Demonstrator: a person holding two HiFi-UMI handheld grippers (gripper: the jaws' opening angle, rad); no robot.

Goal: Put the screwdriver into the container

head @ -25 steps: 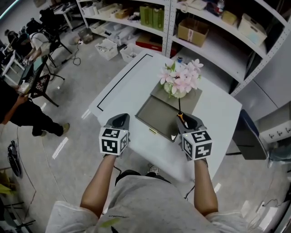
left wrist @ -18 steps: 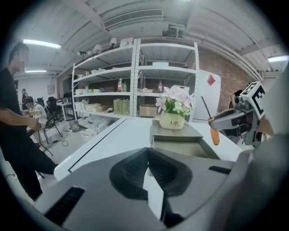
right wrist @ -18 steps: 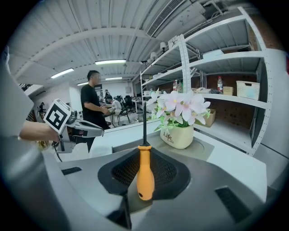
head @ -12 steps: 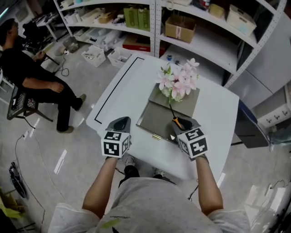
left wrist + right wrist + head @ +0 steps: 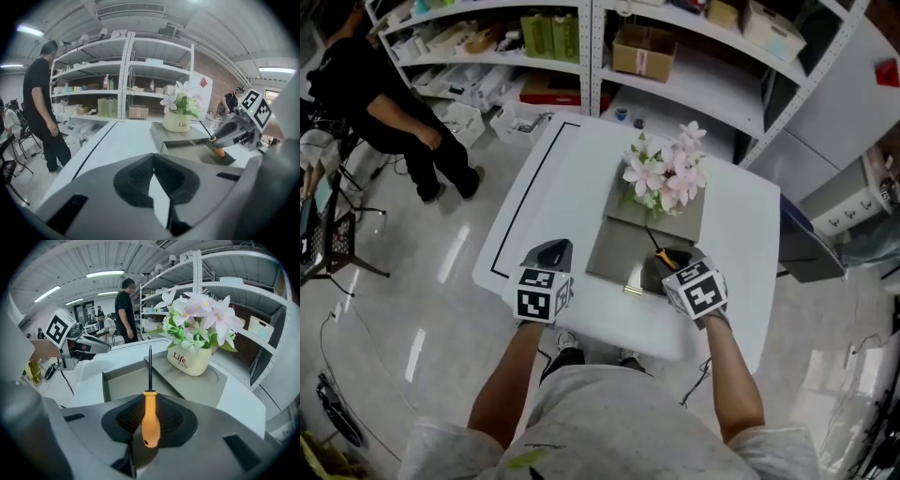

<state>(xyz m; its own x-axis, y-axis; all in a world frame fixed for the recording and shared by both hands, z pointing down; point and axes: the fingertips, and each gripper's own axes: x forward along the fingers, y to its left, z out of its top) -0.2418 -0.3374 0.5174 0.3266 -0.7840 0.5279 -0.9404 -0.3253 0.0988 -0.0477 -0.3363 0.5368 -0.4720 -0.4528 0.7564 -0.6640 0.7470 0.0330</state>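
The right claw [image 5: 673, 261] squeezes the screwdriver [image 5: 150, 401], tip pointing ahead over the container [image 5: 123, 379] just in front. Lower it flat inside, short of the flower pot [image 5: 192, 363], then let go. The left claw [image 5: 157, 187] is closed, empty.

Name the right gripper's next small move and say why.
Probably lower the right gripper a little, then open it. It grips the screwdriver by its orange handle, with the shaft pointing toward the flower pot. It is over the near end of the container, not yet resting inside.
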